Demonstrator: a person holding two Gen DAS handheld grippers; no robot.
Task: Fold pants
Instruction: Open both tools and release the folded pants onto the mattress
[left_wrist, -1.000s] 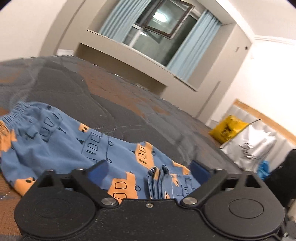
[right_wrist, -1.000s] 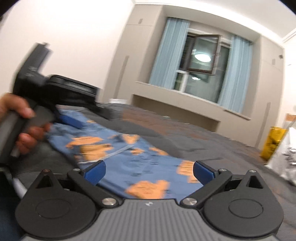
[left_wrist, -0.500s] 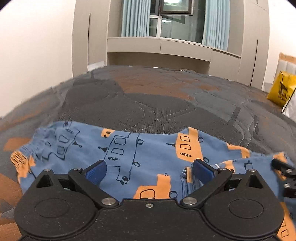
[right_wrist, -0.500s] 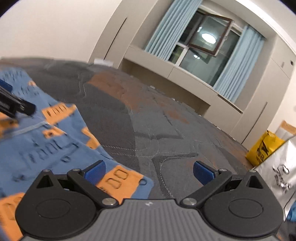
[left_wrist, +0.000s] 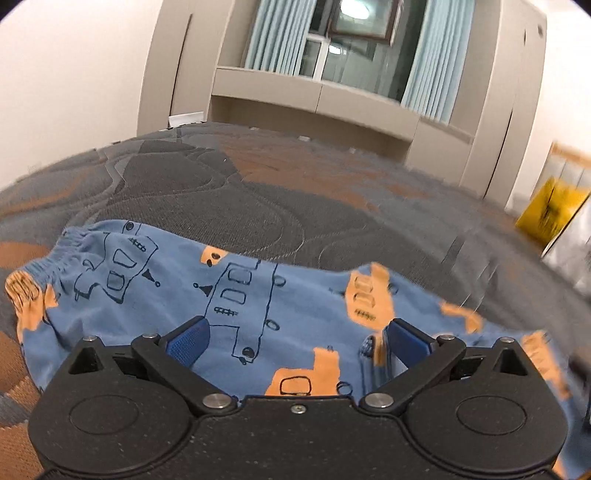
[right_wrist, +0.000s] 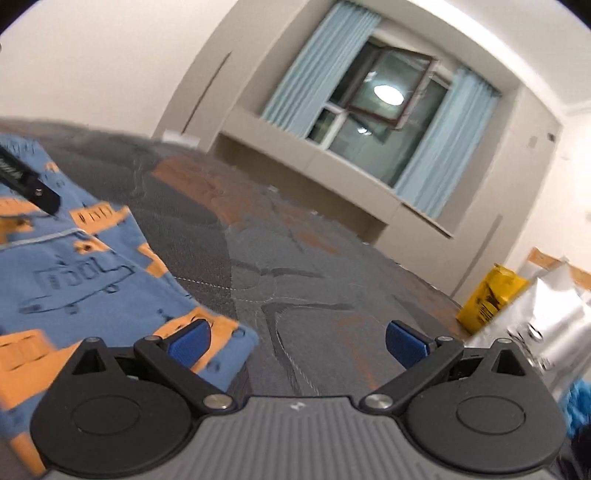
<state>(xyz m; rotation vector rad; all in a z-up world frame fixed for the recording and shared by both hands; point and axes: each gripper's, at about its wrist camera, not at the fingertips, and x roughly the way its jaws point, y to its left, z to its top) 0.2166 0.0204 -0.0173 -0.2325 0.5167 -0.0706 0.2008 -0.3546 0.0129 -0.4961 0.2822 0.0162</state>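
Pants (left_wrist: 258, 306): blue with orange vehicle print, spread flat across the patterned bed (left_wrist: 258, 192), elastic waistband seen at the far left.
Change: a second ago a bunched fold of cloth was pinched; it has since been let go and laid down.
Left hand-held gripper (left_wrist: 295, 338): fingers spread wide, nothing held, low over the middle of the cloth.
Right hand-held gripper (right_wrist: 295, 338): fingers spread, nothing held, at the leg-end corner (right_wrist: 221, 332), mostly over bare bed.
Meaning: one fold appears placed; fresh edges must be taken next.
Beyond: yellow bag (right_wrist: 487, 299) at the bed's far side.
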